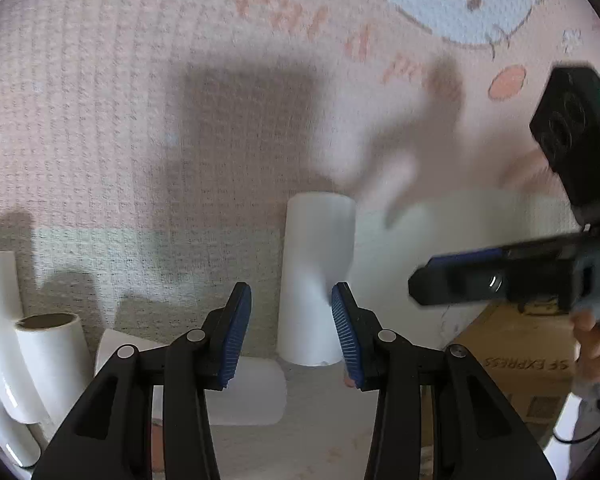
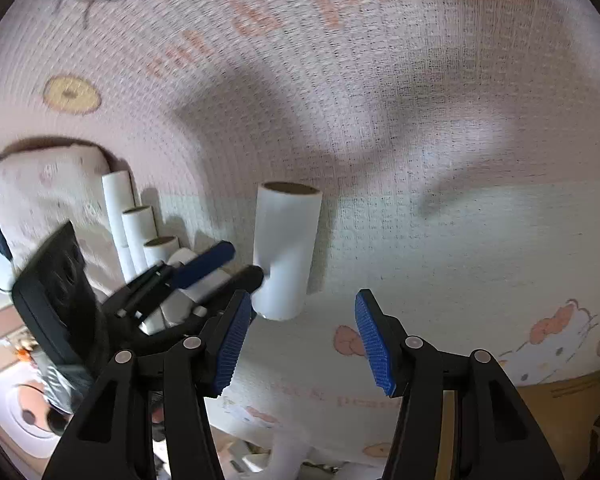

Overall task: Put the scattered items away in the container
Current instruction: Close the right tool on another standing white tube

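The left gripper [image 1: 291,332], black with blue ribbed pads, has its fingers apart with nothing squeezed between them. Just past its tips stands a white paper roll [image 1: 316,280], upright on the pink woven mat with cartoon pictures [image 1: 120,100]. The roll shows partly in the gap, but the pads do not press on it. Under the left pad lies another white roll on its side [image 1: 256,396].

The right gripper [image 2: 298,340] is black with blue pads too. Its fingers are spread and hold nothing. The same standing roll is beyond its left finger, to the side of the gap.

Only the left camera shows the brown cardboard box with printed letters [image 1: 516,364] at the lower right, and a hand [image 1: 596,344] holding the other gripper. It also shows a few white rolls [image 1: 48,356] at the lower left, cut off by the edge.

Only the right camera shows the brown cardboard hole in the top of the standing roll, and a row of white rolls [image 2: 140,224] leaning by a pale pink cushion [image 2: 48,200] farther back.

The other gripper looks blurry in both pictures. The box is mostly cut off, so its inside cannot be seen.
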Demonstrator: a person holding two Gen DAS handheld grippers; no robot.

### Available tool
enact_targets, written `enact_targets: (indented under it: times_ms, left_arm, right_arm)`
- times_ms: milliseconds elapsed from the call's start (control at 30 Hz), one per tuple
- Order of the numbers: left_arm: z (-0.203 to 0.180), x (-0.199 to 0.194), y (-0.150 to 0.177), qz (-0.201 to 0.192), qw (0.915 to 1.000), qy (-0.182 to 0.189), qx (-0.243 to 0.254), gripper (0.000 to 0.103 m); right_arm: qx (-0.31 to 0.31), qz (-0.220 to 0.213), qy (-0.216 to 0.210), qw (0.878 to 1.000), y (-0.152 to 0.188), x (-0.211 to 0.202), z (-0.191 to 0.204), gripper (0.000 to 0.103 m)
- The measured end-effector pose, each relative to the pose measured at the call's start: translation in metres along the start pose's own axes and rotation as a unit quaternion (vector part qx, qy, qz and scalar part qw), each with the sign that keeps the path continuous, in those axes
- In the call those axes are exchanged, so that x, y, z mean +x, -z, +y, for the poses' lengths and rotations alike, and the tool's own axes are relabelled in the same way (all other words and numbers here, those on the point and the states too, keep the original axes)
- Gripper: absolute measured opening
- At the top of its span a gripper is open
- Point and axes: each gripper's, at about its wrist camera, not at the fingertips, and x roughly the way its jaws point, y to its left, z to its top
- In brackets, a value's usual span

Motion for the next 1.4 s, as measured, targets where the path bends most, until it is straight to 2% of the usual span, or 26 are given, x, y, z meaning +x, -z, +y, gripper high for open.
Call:
enact_targets:
  times_ms: [100, 300, 400, 600, 800, 933, 1133, 1400]
  left_arm:
    - [-0.005, 0.005, -0.001, 0.005, 0.9999, 0.013, 0.0, 0.046]
    - [-0.02, 0.019, 0.001, 0.008, 0.9996, 0.028, -0.006, 0.046]
    - [-0.026, 0.022, 0.0, 0.0, 0.9995, 0.029, -0.011, 0.042]
    - [-0.043, 0.037, 0.011, -0.015, 0.9982, 0.047, -0.034, 0.042]
    - [-0.062, 0.042, 0.014, -0.016, 0.9989, 0.039, -0.021, 0.041]
    - [-0.074, 0.038, 0.016, -0.026, 0.999, 0.033, -0.014, 0.04]
    - [-0.079, 0.021, 0.033, -0.034, 0.9988, 0.036, -0.001, 0.038]
    - [-0.095, -0.015, 0.043, -0.053, 0.9971, 0.046, 0.03, 0.035]
  right_arm:
    - [0.006, 0.002, -0.015, 1.0, -0.006, 0.003, 0.0, 0.052]
    - [0.0, 0.013, -0.015, 1.0, -0.009, 0.018, 0.005, 0.052]
    - [-0.001, 0.019, -0.014, 1.0, -0.011, 0.026, 0.005, 0.052]
    - [0.003, 0.013, -0.009, 1.0, -0.014, 0.029, 0.0, 0.052]
    - [-0.021, 0.017, -0.004, 1.0, -0.013, 0.035, 0.003, 0.05]
    - [-0.051, 0.007, 0.015, 0.999, -0.006, 0.034, 0.009, 0.045]
    - [-0.047, -0.006, 0.014, 0.999, 0.003, 0.024, 0.008, 0.041]
    - [-0.099, -0.05, 0.031, 0.993, 0.027, -0.012, 0.02, 0.039]
